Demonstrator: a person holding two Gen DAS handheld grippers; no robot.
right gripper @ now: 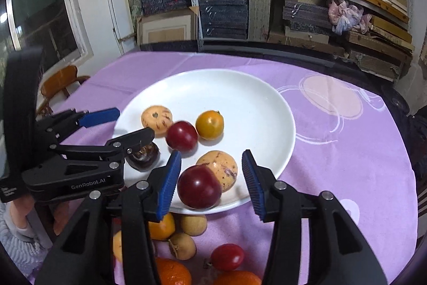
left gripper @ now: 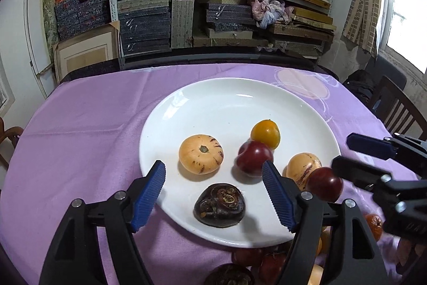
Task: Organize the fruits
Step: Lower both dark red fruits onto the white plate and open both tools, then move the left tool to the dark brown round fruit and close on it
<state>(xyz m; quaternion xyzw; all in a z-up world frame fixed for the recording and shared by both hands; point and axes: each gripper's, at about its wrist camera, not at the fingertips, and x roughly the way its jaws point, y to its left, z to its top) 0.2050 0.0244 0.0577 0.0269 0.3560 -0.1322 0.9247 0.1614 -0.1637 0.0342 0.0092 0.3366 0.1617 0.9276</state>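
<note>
Our left gripper (left gripper: 213,179) stood wide open over the near rim of the white plate (left gripper: 240,90), nothing between its blue pads; a dark water chestnut (left gripper: 219,205) lay on the plate just below the gap. Our right gripper (right gripper: 212,180) was partly open around a red plum (right gripper: 199,186), which looked to be free of both pads. On the plate also sat 2 streaked yellow fruits, an orange tomato (right gripper: 209,124) and another plum (right gripper: 182,135). More fruit lay on the purple cloth (right gripper: 347,164) nearby
</note>
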